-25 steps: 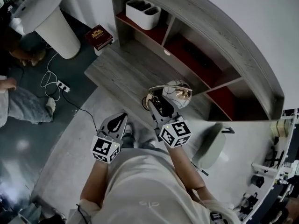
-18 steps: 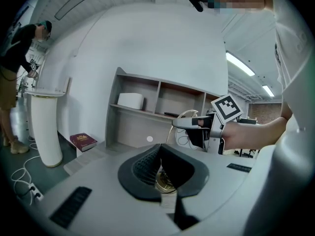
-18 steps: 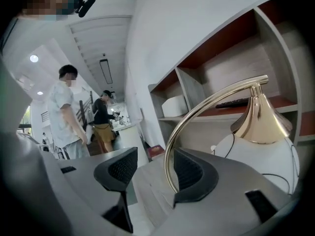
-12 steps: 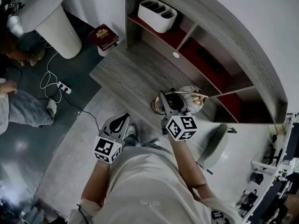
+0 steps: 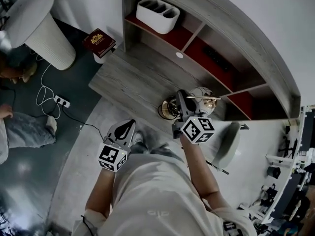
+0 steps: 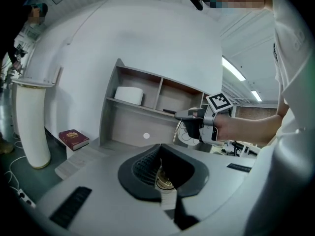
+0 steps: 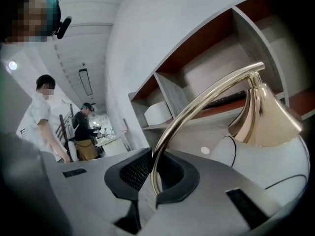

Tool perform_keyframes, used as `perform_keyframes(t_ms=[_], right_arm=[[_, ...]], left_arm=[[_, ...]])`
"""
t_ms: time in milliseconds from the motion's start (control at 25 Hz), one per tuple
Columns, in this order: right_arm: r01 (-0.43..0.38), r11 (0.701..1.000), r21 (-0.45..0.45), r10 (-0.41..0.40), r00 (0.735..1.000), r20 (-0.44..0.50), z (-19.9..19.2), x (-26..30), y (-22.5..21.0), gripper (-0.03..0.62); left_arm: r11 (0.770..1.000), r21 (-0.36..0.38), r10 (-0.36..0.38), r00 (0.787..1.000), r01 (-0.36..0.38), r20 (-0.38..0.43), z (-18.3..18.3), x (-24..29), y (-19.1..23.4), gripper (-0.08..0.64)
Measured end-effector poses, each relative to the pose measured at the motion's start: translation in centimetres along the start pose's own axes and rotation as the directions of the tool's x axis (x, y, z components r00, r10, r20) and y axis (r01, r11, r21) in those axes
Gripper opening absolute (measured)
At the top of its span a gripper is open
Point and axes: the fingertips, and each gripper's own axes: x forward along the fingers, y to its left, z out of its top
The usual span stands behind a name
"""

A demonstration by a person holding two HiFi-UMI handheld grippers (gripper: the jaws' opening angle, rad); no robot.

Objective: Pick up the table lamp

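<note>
The table lamp (image 5: 199, 97) stands on the low wooden platform (image 5: 128, 77). It has a gold round base (image 5: 168, 110), an arched gold stem (image 7: 197, 103), a gold cone (image 7: 264, 118) and a white globe shade (image 7: 268, 167). My right gripper (image 5: 181, 101) reaches level at the stem; its jaws are closing, and the stem runs between the pads (image 7: 153, 178), which sit tight against it. My left gripper (image 5: 123, 129) hangs shut and empty lower left of the lamp. In the left gripper view (image 6: 162, 173) the lamp base (image 6: 165, 182) shows just past the jaws.
A grey shelf unit (image 5: 231, 48) with red backs rises behind the lamp and holds a white bin (image 5: 157, 14). A red book (image 5: 98, 41), a white ribbed pedestal (image 5: 42, 31) and a power strip (image 5: 63, 102) lie to the left. A grey chair (image 5: 224, 149) stands right.
My right gripper has slid right along the platform to the lamp's stem, and its jaws have closed round it. The left gripper has barely shifted in the head view.
</note>
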Motion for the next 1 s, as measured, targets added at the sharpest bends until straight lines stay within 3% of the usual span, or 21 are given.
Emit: perform_keyframes(t_ms=[400, 1000], right_arm=[[0.026, 0.996, 0.090, -0.033, 0.997, 0.076, 2.3, -2.2, -2.8, 0.054], [0.009, 0.968, 0.252, -0.056, 0.982, 0.178, 5.5, -8.6, -10.1, 0.054]], left_arm=[[0.990, 0.008, -0.143, 0.988, 0.144, -0.066, -2.1, 5.2, -1.9, 0.015], [0.943, 0.006, -0.325, 0.924, 0.332, -0.200, -6.3, 18.9, -9.6, 0.020]])
